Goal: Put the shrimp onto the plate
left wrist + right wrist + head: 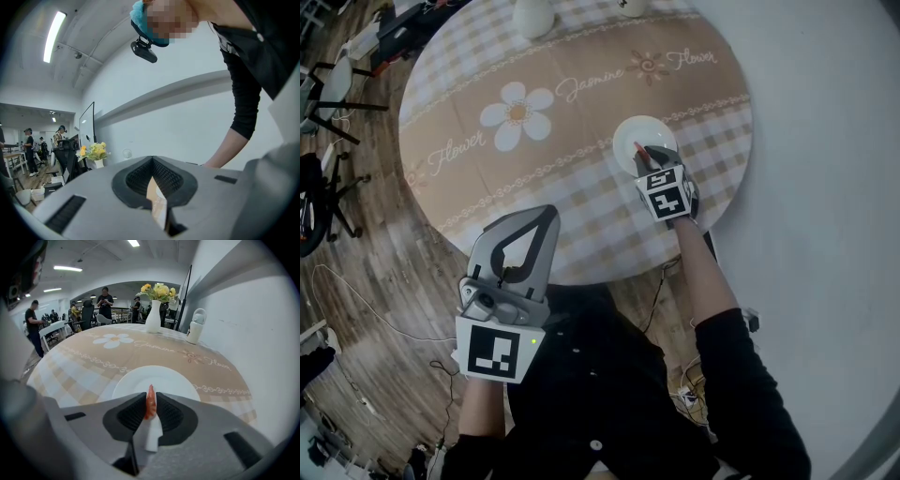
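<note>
An orange shrimp [150, 402] is pinched between the jaws of my right gripper [151, 399], which is shut on it. That gripper [645, 156] hovers over the near edge of a small white plate [638, 137] on the round table; the plate [164, 379] lies just beyond the jaw tips. The shrimp [639, 151] shows as a thin red sliver over the plate. My left gripper [546, 213] is held off the table's near edge, tilted upward, jaws shut with nothing in them [154, 185].
The round table has a beige checked cloth [581, 103] with a daisy and lettering. A white vase of yellow flowers [154, 310] and a white bottle [194, 329] stand at its far side. Chairs [328, 94] and wooden floor lie to the left, a white wall to the right.
</note>
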### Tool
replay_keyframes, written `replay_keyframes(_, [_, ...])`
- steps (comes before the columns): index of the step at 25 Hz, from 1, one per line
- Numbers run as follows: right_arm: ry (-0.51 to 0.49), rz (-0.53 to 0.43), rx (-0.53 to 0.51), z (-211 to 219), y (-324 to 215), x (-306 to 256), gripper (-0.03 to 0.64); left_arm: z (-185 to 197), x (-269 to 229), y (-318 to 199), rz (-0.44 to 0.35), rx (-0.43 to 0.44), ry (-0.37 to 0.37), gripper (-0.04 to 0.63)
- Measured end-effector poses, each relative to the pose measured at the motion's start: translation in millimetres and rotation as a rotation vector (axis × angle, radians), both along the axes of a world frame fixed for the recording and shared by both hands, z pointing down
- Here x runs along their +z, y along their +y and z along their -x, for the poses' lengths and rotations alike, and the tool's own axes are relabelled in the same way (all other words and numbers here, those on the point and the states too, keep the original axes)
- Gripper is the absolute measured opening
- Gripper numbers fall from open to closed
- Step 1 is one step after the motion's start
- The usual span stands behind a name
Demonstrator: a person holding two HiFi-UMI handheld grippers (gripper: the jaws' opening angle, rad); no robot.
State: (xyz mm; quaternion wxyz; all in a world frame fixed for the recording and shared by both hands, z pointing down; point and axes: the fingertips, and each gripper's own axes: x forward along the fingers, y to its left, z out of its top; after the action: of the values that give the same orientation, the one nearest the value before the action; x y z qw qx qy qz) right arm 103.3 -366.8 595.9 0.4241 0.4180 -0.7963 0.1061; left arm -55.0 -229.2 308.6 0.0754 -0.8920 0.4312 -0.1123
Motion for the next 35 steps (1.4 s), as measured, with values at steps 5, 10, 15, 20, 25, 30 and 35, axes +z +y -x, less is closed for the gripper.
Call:
replay_keyframes(5, [0.002,0.015,0.004,-1.7,0.5,1.2,0.049,-1.9,0.1,1.1,0.003,0.007,-0.004,0.002])
replay_keyframes(10, [-0.028,-0.03,0.026,-3.2,-0.2,-7.5,0.064,-6.8,-0.5,2.2,-0.003,0.025,-0.01,0.002])
replay_keyframes(15, [-0.078,-0.105,0.072,-9.5,9.5,-23.1,0.007,-13.5,1.2,3.7,0.001,0.043,-0.017,0.002])
replay_keyframes(20, [-0.132,-0.145,0.108,-14.7,29.2,-37.9,0.003,-20.8,0.0,5.9,-0.01,0.072,-0.023,0.002])
replay_keyframes(25, [-0.176,-0.197,0.137,-20.6,49.9,-62.6,0.003,-30.0,-5.3,7.1,-0.024,0.098,-0.019,0.002])
replay_keyframes(30, [-0.217,-0.233,0.19,-29.8,69.1,-88.8,0.003,-41.0,-13.1,10.7,-0.05,0.136,-0.017,0.002])
replay_keyframes(35, [-0.237,-0.303,0.2,-34.7,85.7,-123.1,0.003,-50.3,-19.6,15.6,-0.068,0.167,-0.014,0.002])
